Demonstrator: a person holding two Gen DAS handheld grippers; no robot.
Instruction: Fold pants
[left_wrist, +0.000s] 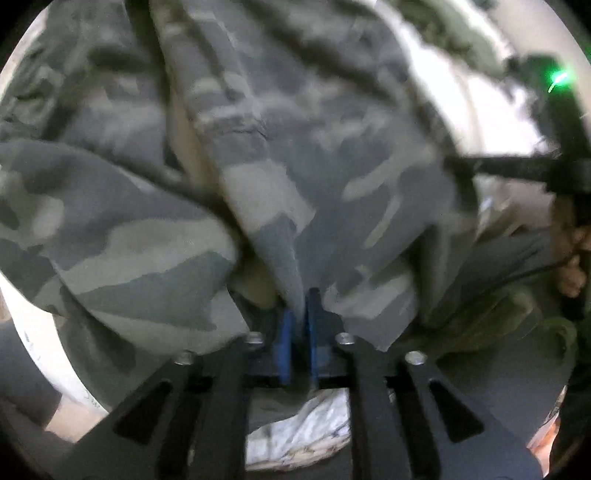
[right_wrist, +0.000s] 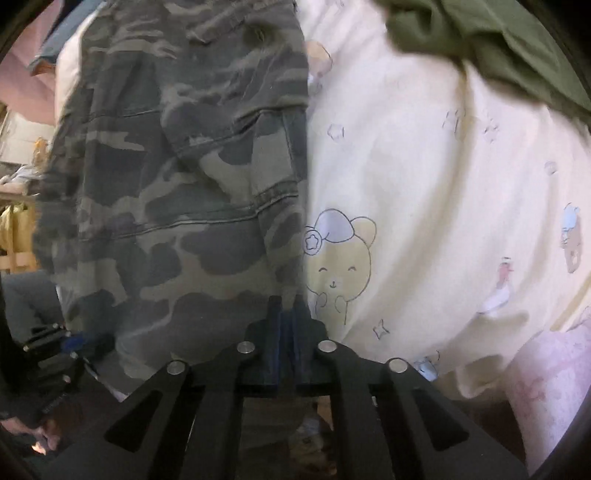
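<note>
Pants (left_wrist: 155, 229): camouflage, hanging bunched above the bear-print bedsheet (right_wrist: 424, 206).
Left gripper (left_wrist: 301, 314): fingers pinch a fold.
Right gripper (right_wrist: 287, 314): fingers apparently pinch an edge; view blurred.

Left wrist view: sits just behind the left gripper (left_wrist: 300, 306), faces forward along its blue fingers, very near the camouflage pants (left_wrist: 295, 147), which fill most of the blurred frame.
Right wrist view: sits just behind the right gripper (right_wrist: 289, 310), faces forward and down onto the cream bear-print bedsheet (right_wrist: 424, 192), close up.
Shared: both views take in the pants (right_wrist: 177, 177); the right gripper (left_wrist: 565, 177) also shows at the left wrist view's right edge.
</note>
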